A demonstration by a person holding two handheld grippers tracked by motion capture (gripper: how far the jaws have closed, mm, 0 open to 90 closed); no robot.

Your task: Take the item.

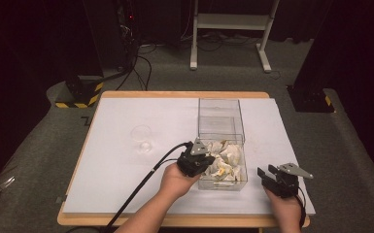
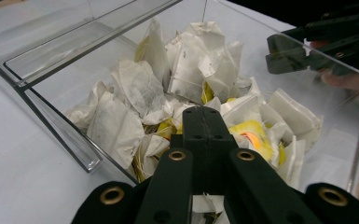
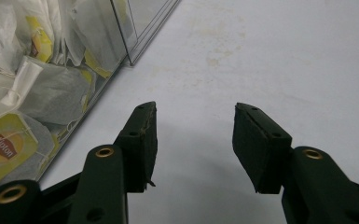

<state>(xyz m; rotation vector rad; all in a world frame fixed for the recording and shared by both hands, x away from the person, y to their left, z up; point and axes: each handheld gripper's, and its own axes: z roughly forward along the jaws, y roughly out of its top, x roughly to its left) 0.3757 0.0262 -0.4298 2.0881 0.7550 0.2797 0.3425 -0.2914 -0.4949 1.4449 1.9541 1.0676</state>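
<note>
A clear plastic box (image 1: 221, 108) stands on the white table; its near half holds a heap of several tea bags (image 1: 227, 160), white with yellow tags. My left gripper (image 1: 205, 156) reaches over the box's left wall into that heap. In the left gripper view its jaws (image 2: 205, 115) are pressed together with their tips down among the tea bags (image 2: 186, 70); whether a bag is pinched between them is hidden. My right gripper (image 1: 267, 171) rests to the right of the box, and its jaws (image 3: 193, 140) stand apart over bare table with nothing between them.
A small clear glass cup (image 1: 142, 138) stands on the white sheet (image 1: 126, 184) left of the box. The box's far half is bare. Through the box wall the right gripper (image 2: 307, 51) shows. A box corner (image 3: 129, 56) lies just left of the right jaws.
</note>
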